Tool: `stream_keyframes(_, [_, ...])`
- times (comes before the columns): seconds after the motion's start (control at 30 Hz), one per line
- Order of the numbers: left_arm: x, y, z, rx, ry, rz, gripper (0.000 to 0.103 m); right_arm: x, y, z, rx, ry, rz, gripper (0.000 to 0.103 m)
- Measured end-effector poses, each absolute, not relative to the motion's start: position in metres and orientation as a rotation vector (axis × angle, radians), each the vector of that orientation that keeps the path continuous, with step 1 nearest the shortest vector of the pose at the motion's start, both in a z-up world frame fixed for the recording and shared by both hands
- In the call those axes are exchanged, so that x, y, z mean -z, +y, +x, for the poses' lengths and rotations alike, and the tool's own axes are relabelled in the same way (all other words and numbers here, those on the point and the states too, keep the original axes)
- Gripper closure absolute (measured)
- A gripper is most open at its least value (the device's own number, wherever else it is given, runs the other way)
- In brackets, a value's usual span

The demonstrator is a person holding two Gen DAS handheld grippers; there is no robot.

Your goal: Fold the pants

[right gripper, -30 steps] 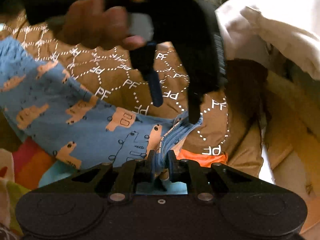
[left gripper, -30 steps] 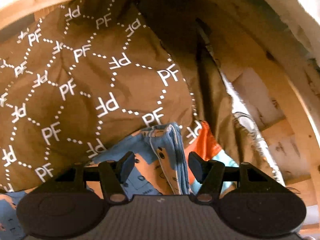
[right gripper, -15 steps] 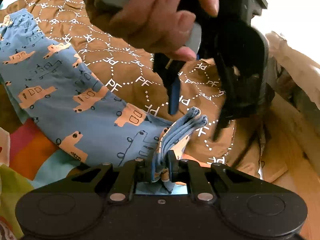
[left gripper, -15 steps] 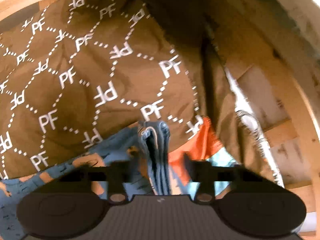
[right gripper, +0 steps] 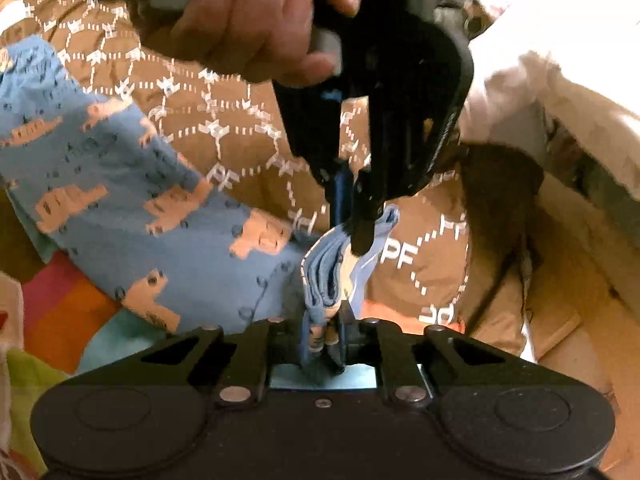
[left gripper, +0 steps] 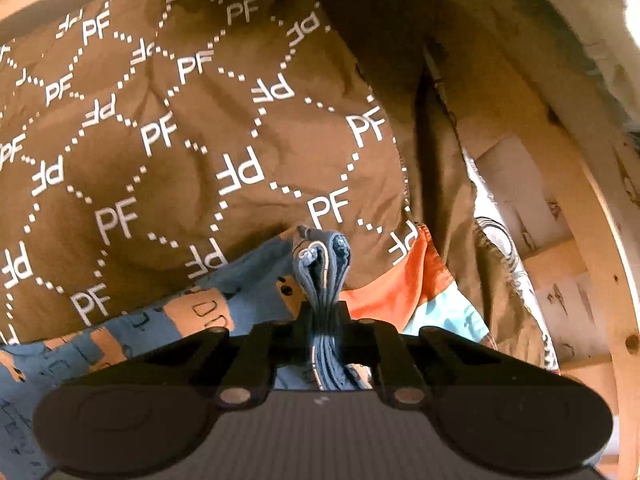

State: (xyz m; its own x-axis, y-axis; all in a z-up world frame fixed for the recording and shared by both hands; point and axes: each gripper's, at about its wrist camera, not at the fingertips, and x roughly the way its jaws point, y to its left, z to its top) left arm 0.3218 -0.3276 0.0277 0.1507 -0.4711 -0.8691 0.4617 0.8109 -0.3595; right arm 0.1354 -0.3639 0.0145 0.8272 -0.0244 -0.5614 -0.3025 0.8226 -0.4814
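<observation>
Left gripper (left gripper: pixel 326 316) has just been closing — a second ago its jaws stood wide either side of the bunched edge, now they pinch it, stacked blue layers squeezed between the pads. Right gripper (right gripper: pixel 324 336) is clamped narrow on the same bunched edge, nearer its own camera; no change there. In the right wrist view the left tool bites the bunch just beyond the right one, a hand (right gripper: pixel 256 28) on its handle above.

Meaning, as I read it: both ends of that edge are now held, so the pants (right gripper: pixel 132 216) can be lifted or carried over for a fold. Fold itself not done — most of the garment lies spread flat to the left.

Where it lies: blue pants with orange vehicle print, on a brown quilt (left gripper: pixel 192 128) with white PF lettering, edge raised off it by both grips.

Around, big to small: wooden bed frame (left gripper: pixel 592 208) on the right, pale bedding (right gripper: pixel 560 64) upper right, a multicoloured cloth (right gripper: pixel 68 312) partly under the pants — its orange and light blue part pokes out by the grip point.

In the way: the two grips sit very close together, so little span to tension the cloth.
</observation>
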Motion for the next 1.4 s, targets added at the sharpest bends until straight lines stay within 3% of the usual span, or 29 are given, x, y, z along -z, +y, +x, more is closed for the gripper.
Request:
stream_keyframes(0.27, [-0.041, -0.216, 0.303, 0.746, 1.136, -0.053, 0.092, -0.037, -0.316, 0.12, -0.318, 0.534, -0.593, 0.09])
stream_keyframes(0.47, [-0.022, -0.137, 0.298, 0.7, 1.146, -0.098, 0.092, -0.03, -0.259, 0.131, -0.501, 0.61, -0.543, 0.09])
stream_keyframes(0.87, [0.018, -0.06, 0.298, 0.672, 1.168, -0.017, 0.092, 0.003, -0.168, 0.145, -0.636, 0.718, -0.592, 0.089])
stream_keyframes(1.0, [0.035, -0.054, 0.302, 0.639, 1.177, 0.032, 0.082, 0.022, -0.155, 0.149, -0.645, 0.759, -0.628, 0.085])
stream_keyframes(1.07, [0.04, -0.053, 0.305, 0.642, 1.181, 0.037, 0.063, 0.029, -0.15, 0.147, -0.64, 0.753, -0.651, 0.083])
stream_keyframes(1.23, [0.037, -0.049, 0.313, 0.63, 1.169, -0.001, 0.044, 0.028, -0.15, 0.141, -0.636, 0.729, -0.666, 0.08])
stream_keyframes(1.4, [0.033, -0.043, 0.318, 0.591, 1.137, -0.021, 0.042, 0.027, -0.153, 0.142, -0.626, 0.711, -0.674, 0.07])
